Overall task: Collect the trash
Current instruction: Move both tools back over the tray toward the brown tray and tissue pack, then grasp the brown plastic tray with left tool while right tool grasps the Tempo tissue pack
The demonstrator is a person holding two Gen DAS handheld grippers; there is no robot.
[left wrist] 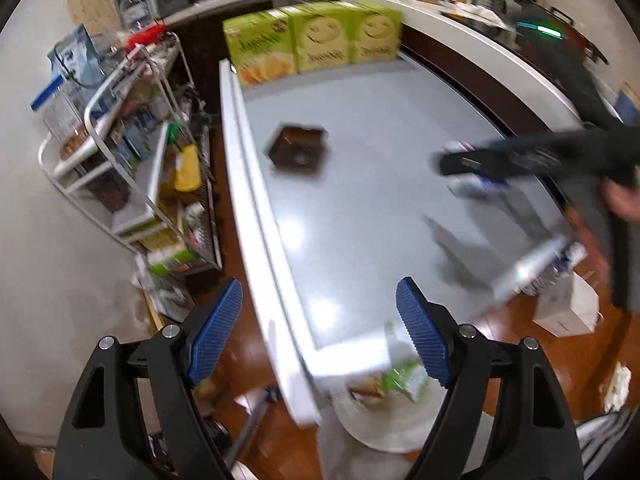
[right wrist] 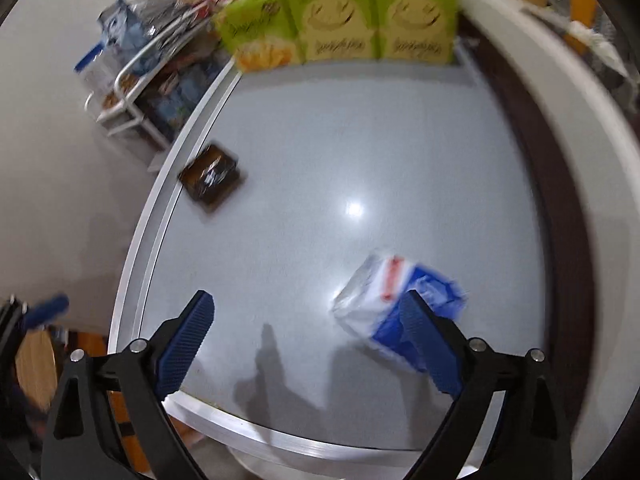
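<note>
A dark brown square wrapper (left wrist: 298, 151) lies on the grey table (left wrist: 360, 220), near its left edge; it also shows in the right wrist view (right wrist: 211, 178). A blue and white crumpled packet (right wrist: 394, 300) lies on the table's right side, just ahead of my right gripper (right wrist: 308, 334), which is open and empty above the table's near part. In the left wrist view the right gripper (left wrist: 460, 162) hovers over that packet (left wrist: 476, 186). My left gripper (left wrist: 320, 334) is open and empty over the table's near left corner.
Three green boxes (left wrist: 312, 42) stand at the table's far end. A white wire rack (left wrist: 120, 152) full of goods stands left of the table. A white bin (left wrist: 384, 420) with trash sits below the near corner. A white bag (left wrist: 568, 308) stands on the wooden floor.
</note>
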